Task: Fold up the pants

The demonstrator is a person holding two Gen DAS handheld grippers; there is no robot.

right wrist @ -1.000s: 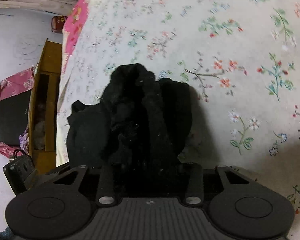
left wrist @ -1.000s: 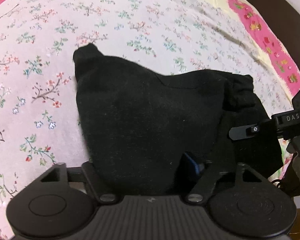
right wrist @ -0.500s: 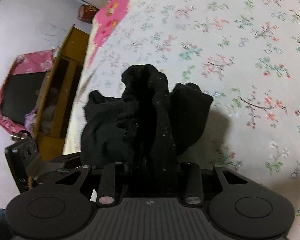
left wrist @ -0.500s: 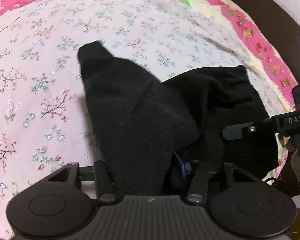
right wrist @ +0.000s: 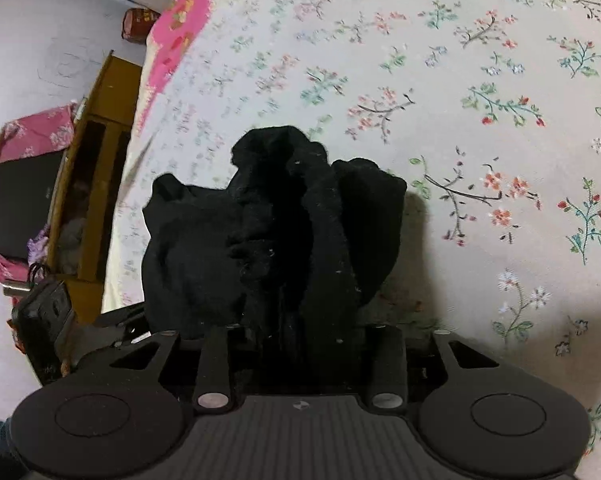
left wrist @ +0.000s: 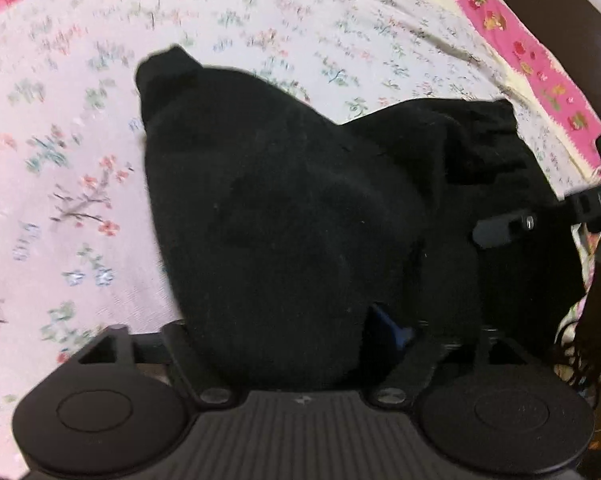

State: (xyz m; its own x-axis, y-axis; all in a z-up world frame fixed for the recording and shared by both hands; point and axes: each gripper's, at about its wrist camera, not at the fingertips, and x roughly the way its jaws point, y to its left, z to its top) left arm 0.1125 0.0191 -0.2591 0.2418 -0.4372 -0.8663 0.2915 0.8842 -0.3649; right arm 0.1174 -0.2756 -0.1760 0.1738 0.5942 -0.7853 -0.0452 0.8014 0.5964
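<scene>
Could drop out of the left tool (left wrist: 300,344) too soon: jaws wide and opening, black pants (left wrist: 284,216) draped between them, not pinched as far as can be seen. Would flop down crooked if let go before being lined up. Could also slide out of the right tool (right wrist: 304,344): jaws close together but opening a bit, with a thick bunch of the cloth squeezed between them. Would lose the fold if that bunch fell loose. Might get dragged off the bed (right wrist: 480,80) too, being close to the edge with the pink border (left wrist: 540,80), next to the yellow wooden cabinet (right wrist: 96,152). Might catch on the tools as well, being soft and fuzzy.

Black all over, soft and thick, with tiny bits of white lint. Lumpy, not flat. A big round hump on the left tool's side, with one small corner poking toward the middle of the bed. Scrunched and wrinkled on the right tool's side, standing up in folds. Resting on the flowered bed near that pink edge. Not yet a neat fold.
</scene>
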